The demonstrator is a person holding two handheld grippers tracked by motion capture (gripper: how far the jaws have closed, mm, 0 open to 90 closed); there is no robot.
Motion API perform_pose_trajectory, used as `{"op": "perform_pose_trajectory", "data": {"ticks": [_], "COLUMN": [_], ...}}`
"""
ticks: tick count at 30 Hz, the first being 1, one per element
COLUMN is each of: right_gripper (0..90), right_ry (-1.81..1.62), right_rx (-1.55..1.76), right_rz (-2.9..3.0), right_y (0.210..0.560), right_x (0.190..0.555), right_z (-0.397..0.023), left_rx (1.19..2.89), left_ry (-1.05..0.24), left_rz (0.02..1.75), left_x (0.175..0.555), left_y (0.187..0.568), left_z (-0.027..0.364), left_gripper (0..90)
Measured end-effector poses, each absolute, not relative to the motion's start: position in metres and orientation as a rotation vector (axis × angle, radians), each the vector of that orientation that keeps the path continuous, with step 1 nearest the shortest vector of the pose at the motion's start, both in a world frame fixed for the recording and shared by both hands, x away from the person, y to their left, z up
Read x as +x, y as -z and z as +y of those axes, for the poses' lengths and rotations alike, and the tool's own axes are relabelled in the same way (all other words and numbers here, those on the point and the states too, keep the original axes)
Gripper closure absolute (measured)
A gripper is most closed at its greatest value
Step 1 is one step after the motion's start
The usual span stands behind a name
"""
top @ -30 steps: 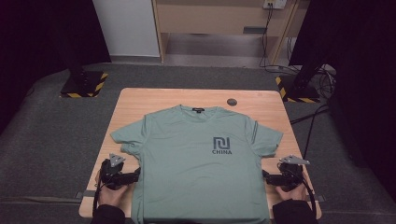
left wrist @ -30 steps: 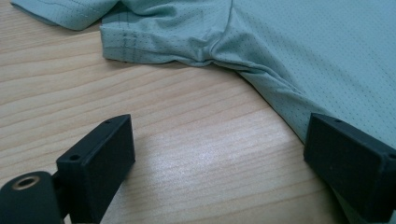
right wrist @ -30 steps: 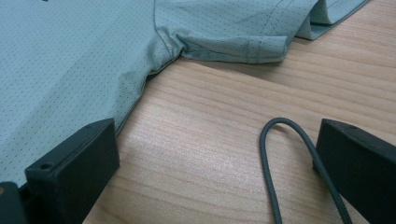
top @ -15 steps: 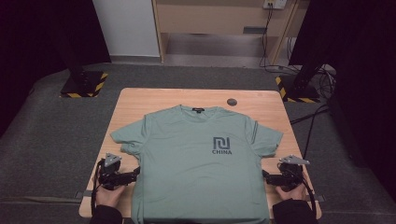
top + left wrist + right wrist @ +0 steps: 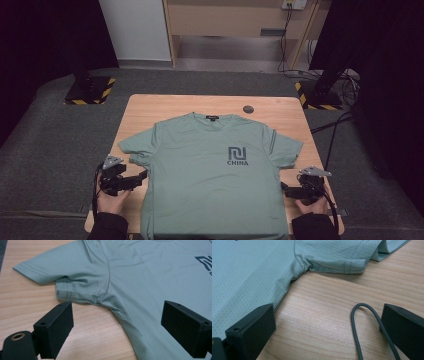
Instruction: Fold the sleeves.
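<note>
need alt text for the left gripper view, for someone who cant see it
A green t-shirt lies flat on a wooden table, its short sleeve spread toward the left. The left gripper is open, one black jaw over bare wood and the other over the shirt's side edge, gripping nothing.

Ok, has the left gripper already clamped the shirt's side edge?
No. The left gripper has its jaws wide apart, straddling the shirt edge below the sleeve without pinching it.

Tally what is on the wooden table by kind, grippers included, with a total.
Green T-shirt: 1
Small dark round object near the far edge: 1
Grippers: 2, the left gripper and the right gripper, both open at the shirt's side edges
Total: 4
</note>
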State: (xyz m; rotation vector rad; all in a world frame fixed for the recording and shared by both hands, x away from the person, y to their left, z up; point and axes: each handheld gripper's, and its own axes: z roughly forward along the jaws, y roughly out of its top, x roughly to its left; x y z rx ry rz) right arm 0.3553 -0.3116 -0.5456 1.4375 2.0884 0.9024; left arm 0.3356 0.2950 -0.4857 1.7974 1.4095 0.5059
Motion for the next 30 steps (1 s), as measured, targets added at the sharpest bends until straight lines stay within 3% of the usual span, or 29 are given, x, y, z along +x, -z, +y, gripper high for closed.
{"op": "perform_pose_trajectory", "data": {"ticks": [30], "right_gripper": [0.4], "right_ry": [-0.902], "right_rx": [1.44], "right_rz": [2.089], "right_y": [0.545], "right_x": [0.355], "right_z": [-0.312], "left_rx": [1.7], "left_ry": [-0.488], "left_rz": [1.459], "left_x": [0.38], "left_y": [0.447], "left_z": [0.321], "left_gripper": [11.6]}}
